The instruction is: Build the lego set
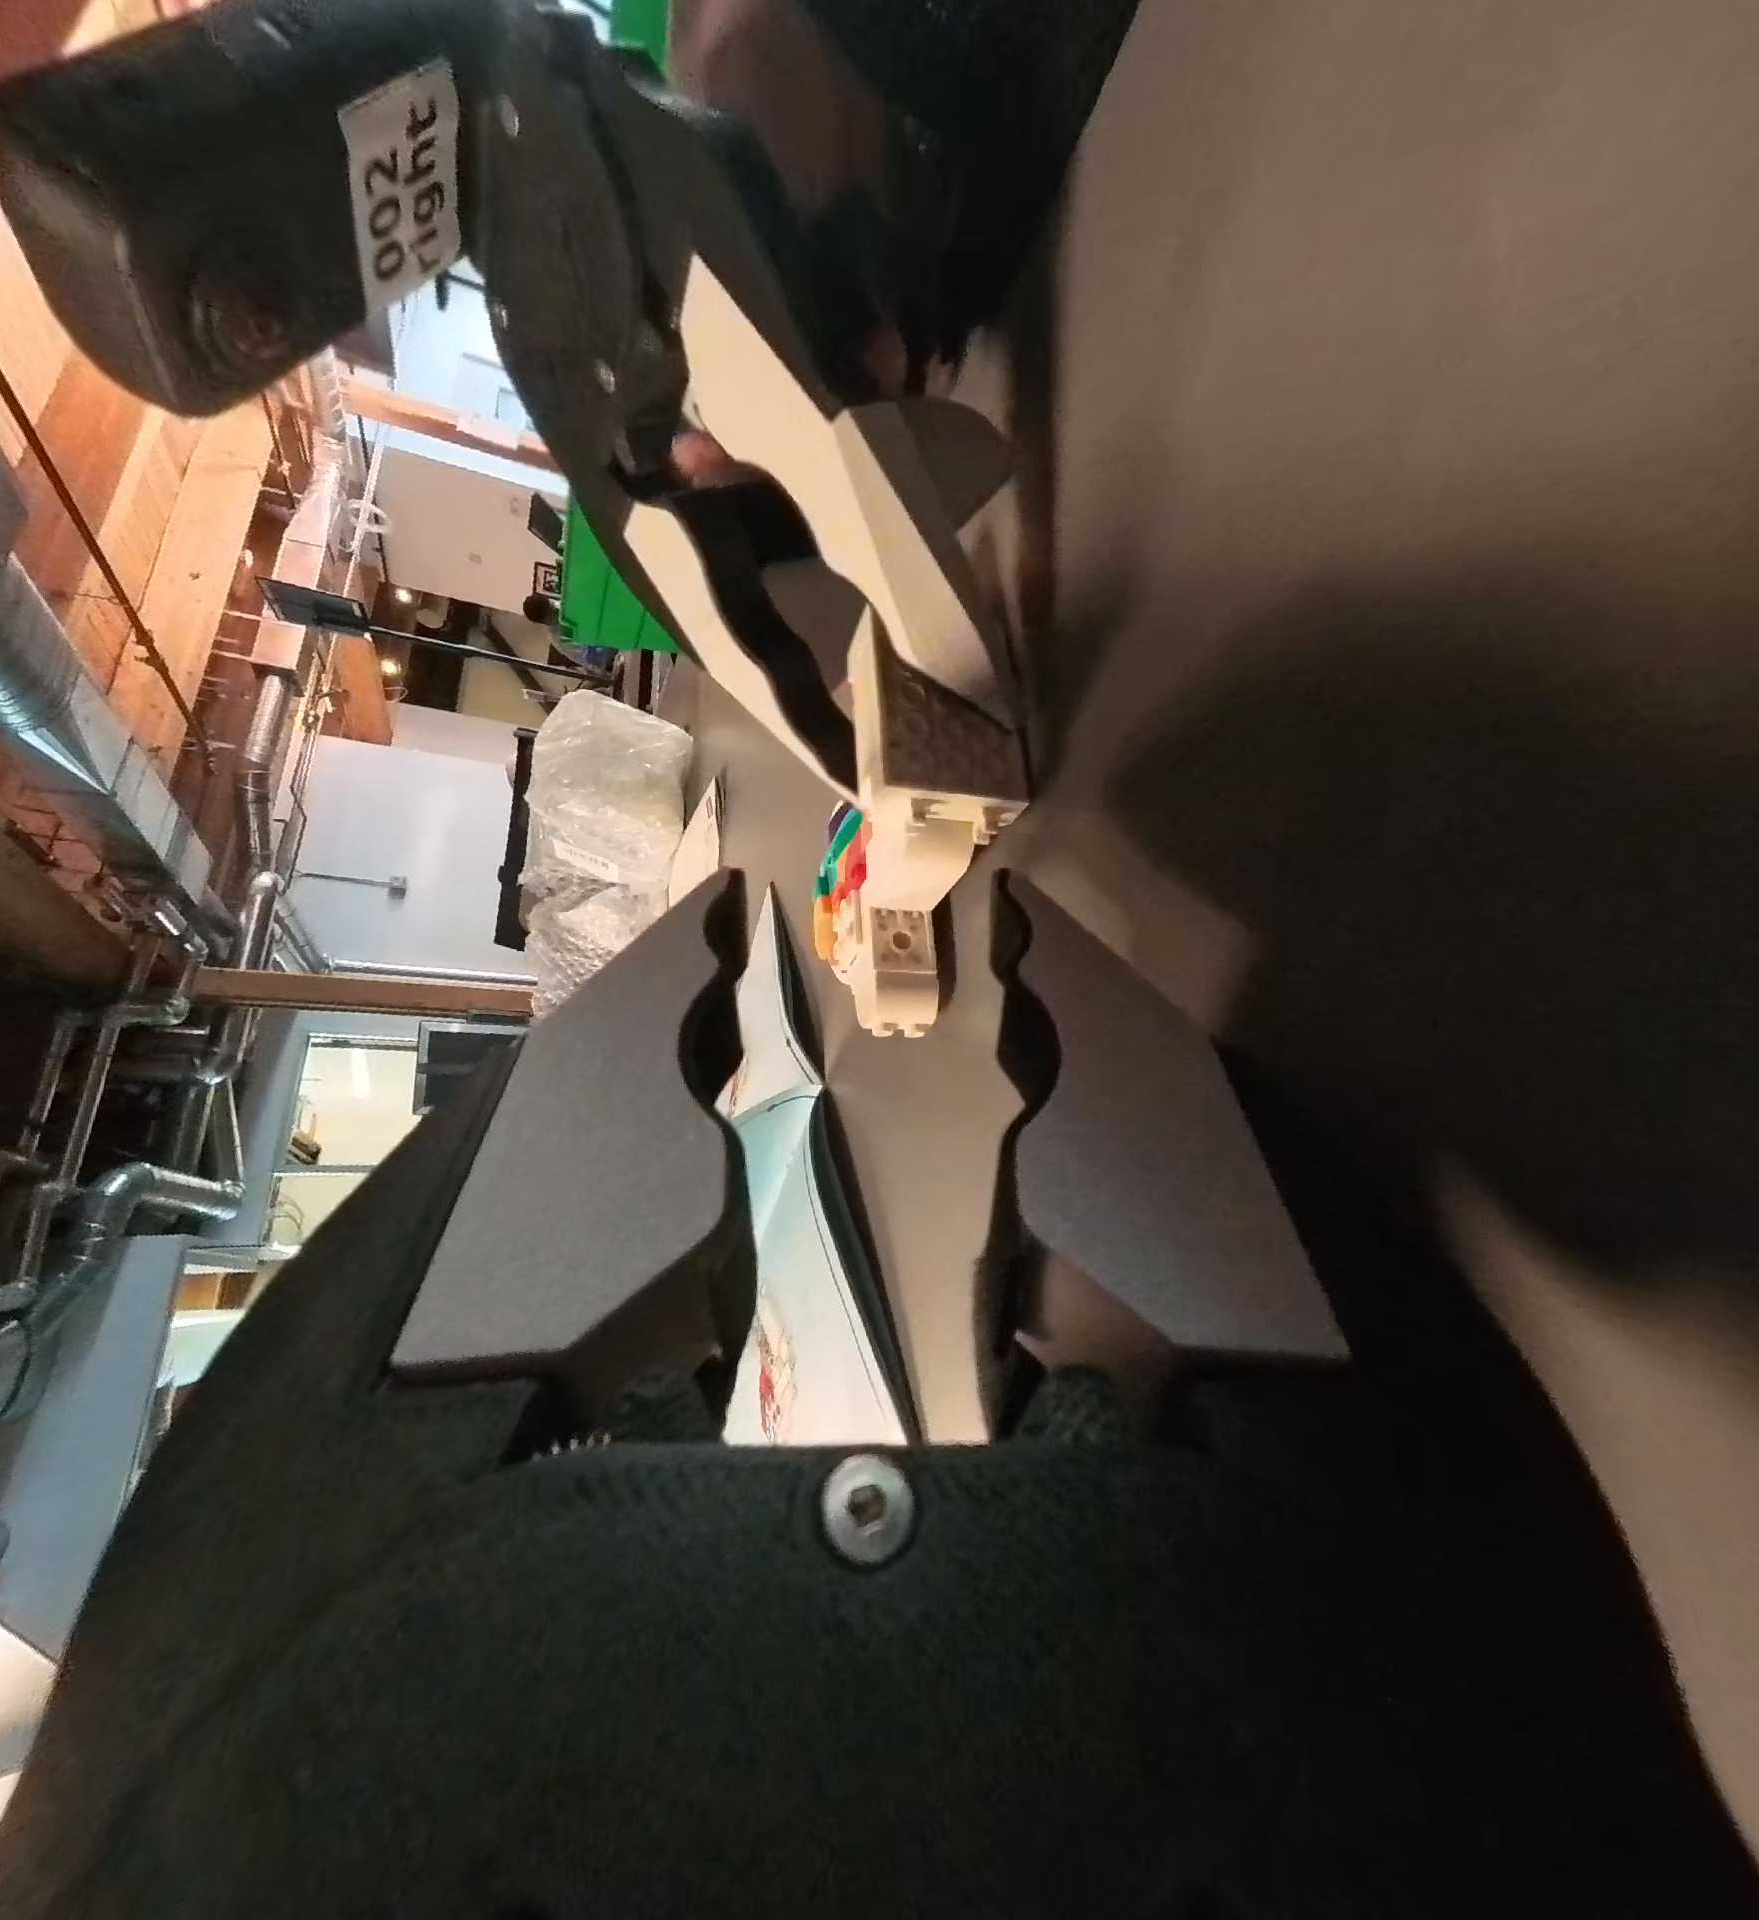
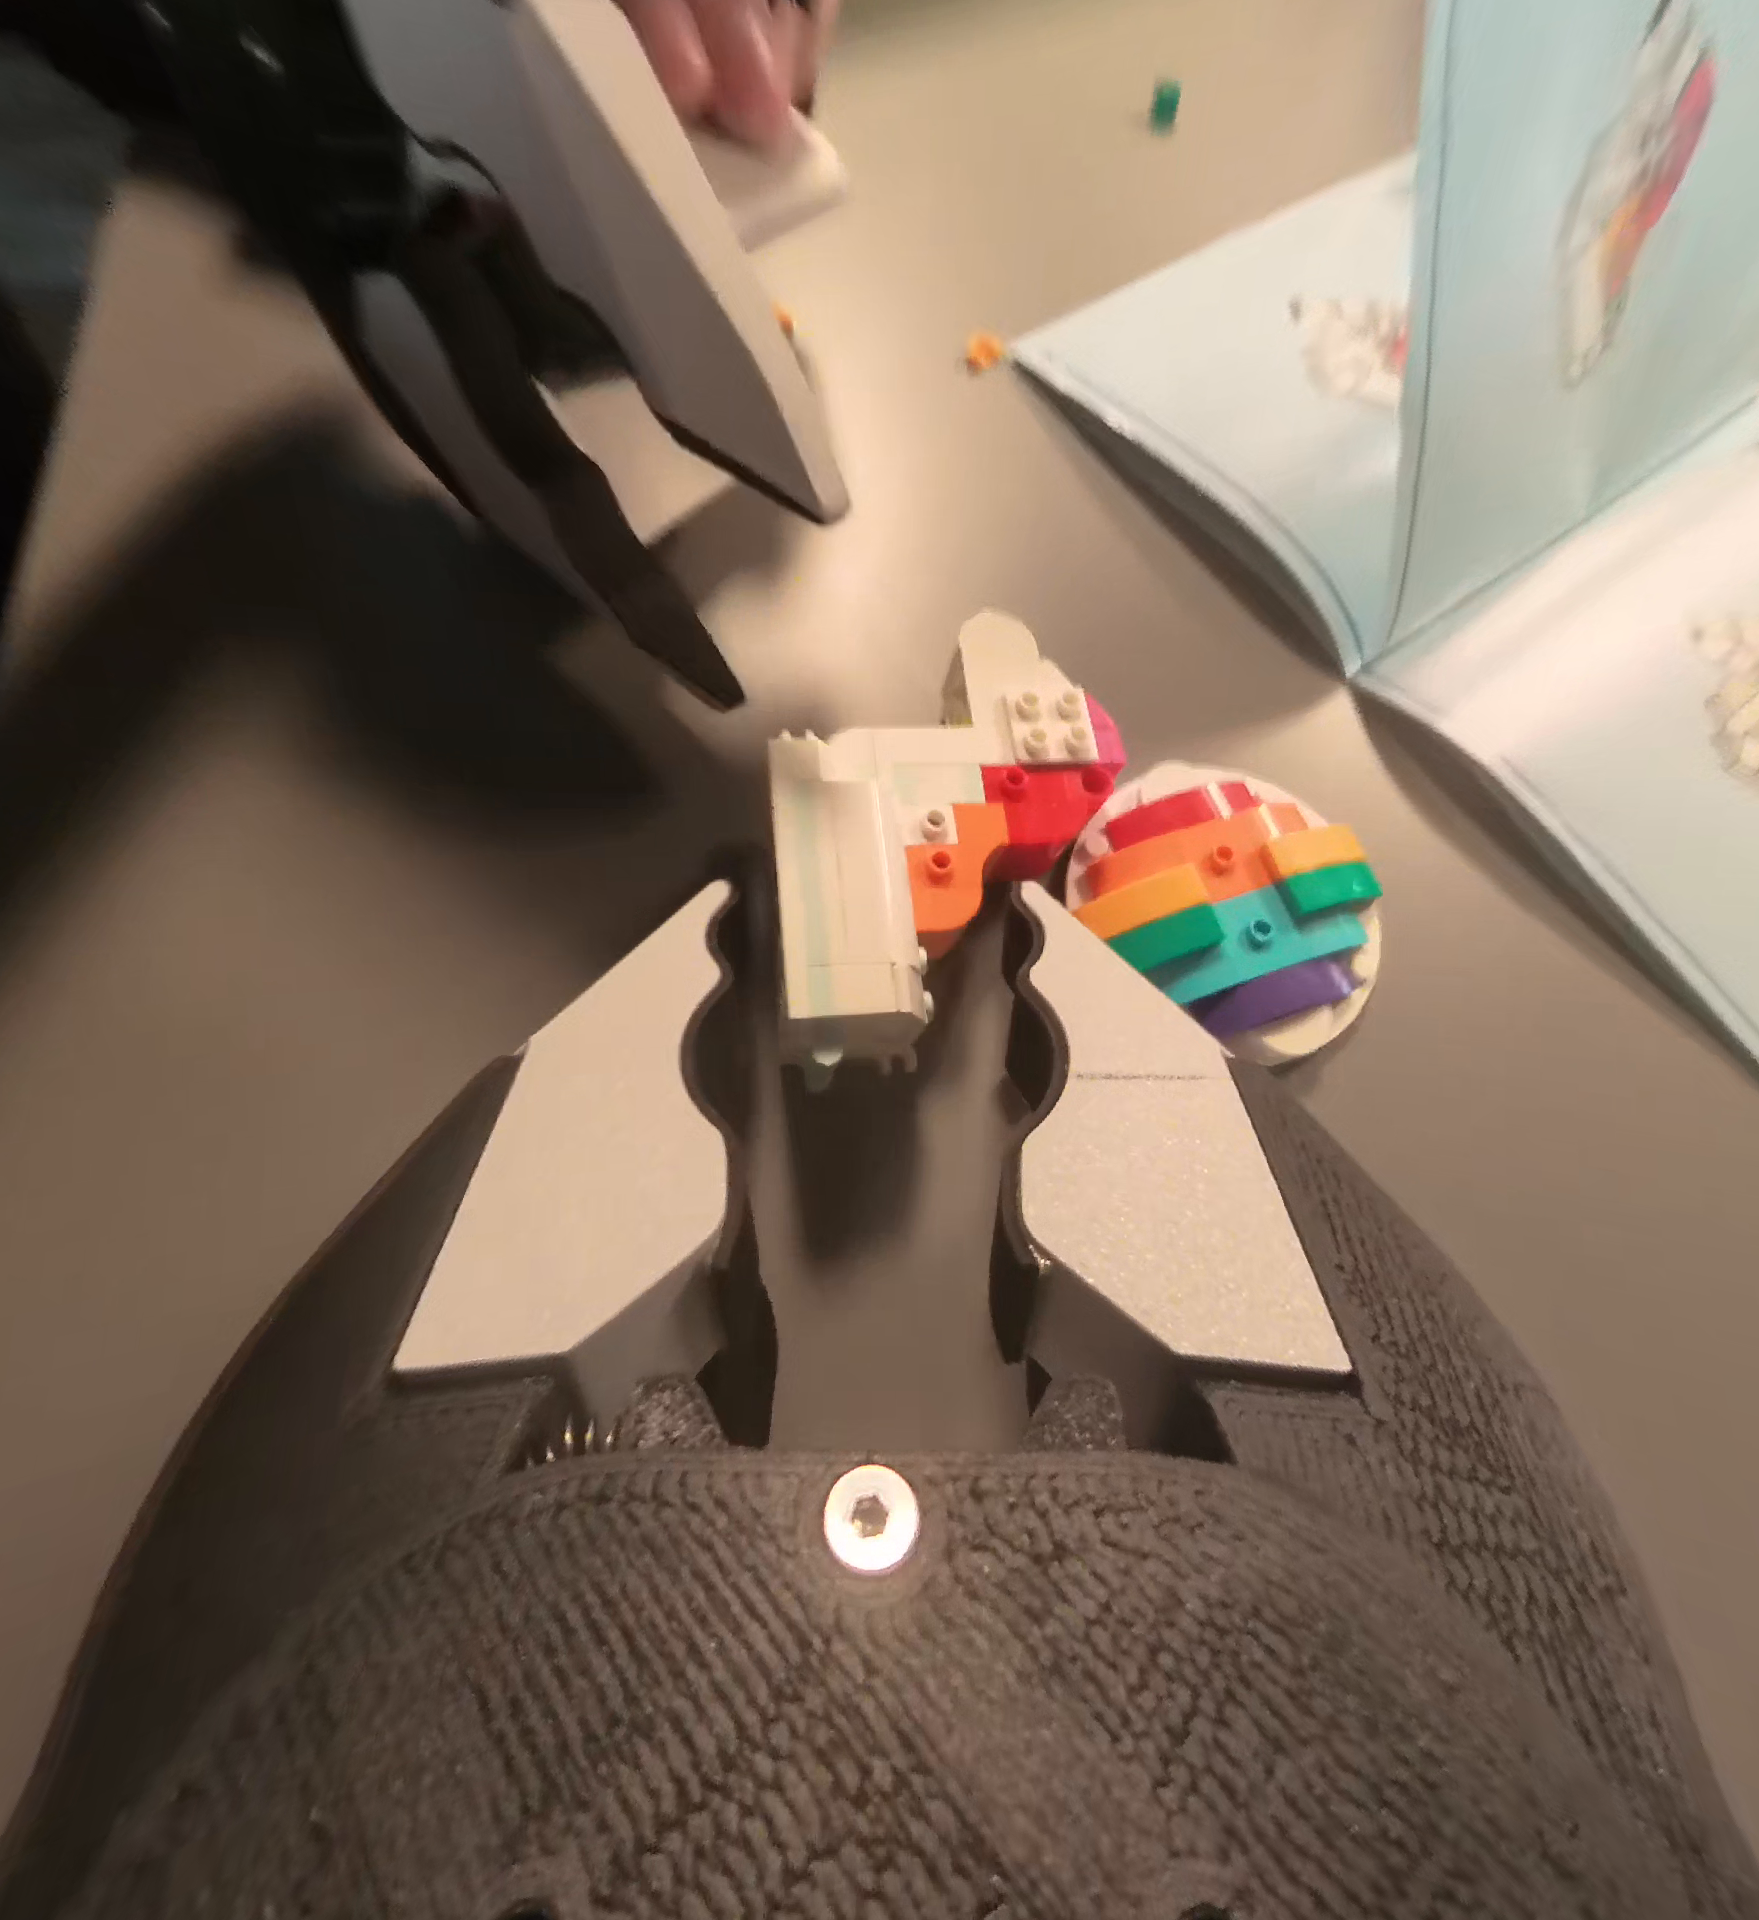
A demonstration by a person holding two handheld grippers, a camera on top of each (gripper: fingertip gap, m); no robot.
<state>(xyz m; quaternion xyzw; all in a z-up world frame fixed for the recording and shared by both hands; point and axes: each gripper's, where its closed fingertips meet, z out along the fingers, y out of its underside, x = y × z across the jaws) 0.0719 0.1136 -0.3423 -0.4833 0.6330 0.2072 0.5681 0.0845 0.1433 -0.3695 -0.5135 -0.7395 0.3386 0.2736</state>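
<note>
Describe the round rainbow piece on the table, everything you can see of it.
The rainbow disc is a white round plate topped with curved plastic bricks in bands: red, orange, yellow, green, teal, purple, with a few studs showing. It lies flat on the grey table, studs up. Its left edge meets the white and red lego model. The right gripper is open, its right finger beside or just over the disc's edge; contact is unclear. The booklet lies apart.

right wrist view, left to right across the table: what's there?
Left gripper reaching in from the upper left → white lego build with orange and red bricks, lying between the open right gripper fingers → round rainbow lego disc → open light blue instruction booklet.
</note>
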